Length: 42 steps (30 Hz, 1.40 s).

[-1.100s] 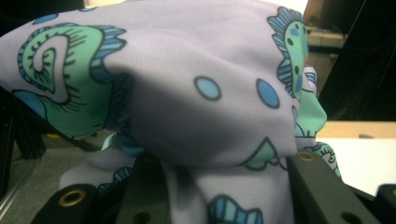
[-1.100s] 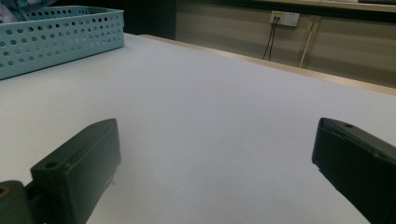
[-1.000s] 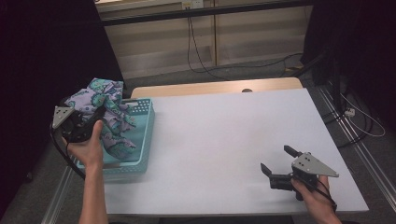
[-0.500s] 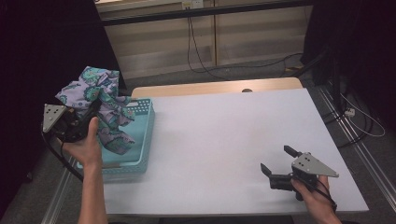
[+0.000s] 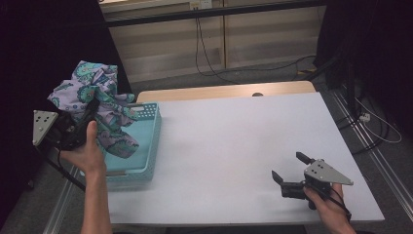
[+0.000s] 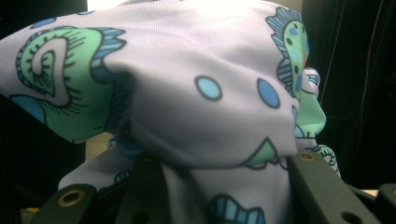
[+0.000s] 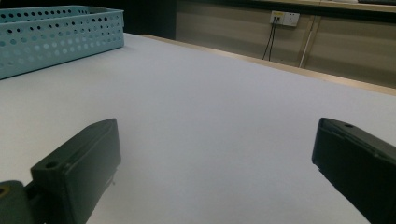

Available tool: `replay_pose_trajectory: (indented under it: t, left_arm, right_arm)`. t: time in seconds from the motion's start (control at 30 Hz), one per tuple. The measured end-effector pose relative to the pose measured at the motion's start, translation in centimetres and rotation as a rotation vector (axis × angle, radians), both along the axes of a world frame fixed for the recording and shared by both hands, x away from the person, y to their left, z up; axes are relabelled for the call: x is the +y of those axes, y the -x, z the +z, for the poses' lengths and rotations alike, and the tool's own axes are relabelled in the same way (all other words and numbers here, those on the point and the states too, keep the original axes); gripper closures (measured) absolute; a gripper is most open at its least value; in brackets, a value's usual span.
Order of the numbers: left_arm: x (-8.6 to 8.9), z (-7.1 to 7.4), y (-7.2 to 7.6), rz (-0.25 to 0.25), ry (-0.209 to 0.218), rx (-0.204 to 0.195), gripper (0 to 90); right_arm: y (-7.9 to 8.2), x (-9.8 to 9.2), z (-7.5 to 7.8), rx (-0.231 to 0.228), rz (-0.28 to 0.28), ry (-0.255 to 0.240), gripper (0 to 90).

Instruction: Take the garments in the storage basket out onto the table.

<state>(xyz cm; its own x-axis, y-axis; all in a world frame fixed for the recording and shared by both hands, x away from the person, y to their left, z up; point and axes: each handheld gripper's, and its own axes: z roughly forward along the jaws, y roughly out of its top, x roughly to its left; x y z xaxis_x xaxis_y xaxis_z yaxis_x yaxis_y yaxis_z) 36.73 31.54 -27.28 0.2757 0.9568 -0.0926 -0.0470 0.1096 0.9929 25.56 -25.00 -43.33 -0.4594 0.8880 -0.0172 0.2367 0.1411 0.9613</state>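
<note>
One bunched lilac cloth [image 5: 97, 105] — teal paisley print.

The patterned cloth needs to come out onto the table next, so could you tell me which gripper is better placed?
Left. The left gripper is shut on the patterned cloth above the basket; the right gripper rests open far across the table.

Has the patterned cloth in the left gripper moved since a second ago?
Yes. The patterned cloth, clamped in the left gripper, has risen and shifted left, now hanging mostly above the teal basket and past its left rim.
</note>
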Motion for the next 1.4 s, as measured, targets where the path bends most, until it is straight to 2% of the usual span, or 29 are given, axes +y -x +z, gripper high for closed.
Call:
replay_pose_trajectory:
  t: [0.5, 0.63, 0.93, 1.07, 1.4]
  left_arm:
    - [-1.9, 2.0, 1.4, -0.048, -0.02, -0.066, 64.5]
    - [-2.3, 2.3, 1.6, -0.072, -0.018, -0.072, 64.5]
    - [-4.0, 3.0, 1.7, -0.141, -0.043, -0.064, 64.5]
    - [-4.9, 3.3, 1.8, -0.156, -0.054, -0.065, 64.5]
    - [-7.2, 3.8, 1.2, -0.219, -0.076, -0.051, 64.5]
  right_arm:
    - [0.0, 0.0, 0.0, -0.002, 0.003, 0.001, 0.9]
    - [0.0, 0.0, 0.0, -0.003, 0.004, 0.001, 1.0]
    - [0.0, 0.1, 0.0, -0.002, 0.008, 0.001, 0.9]
    - [0.0, 0.0, 0.0, -0.003, 0.007, 0.002, 0.9]
    - [0.0, 0.0, 0.0, -0.004, 0.008, 0.001, 0.9]
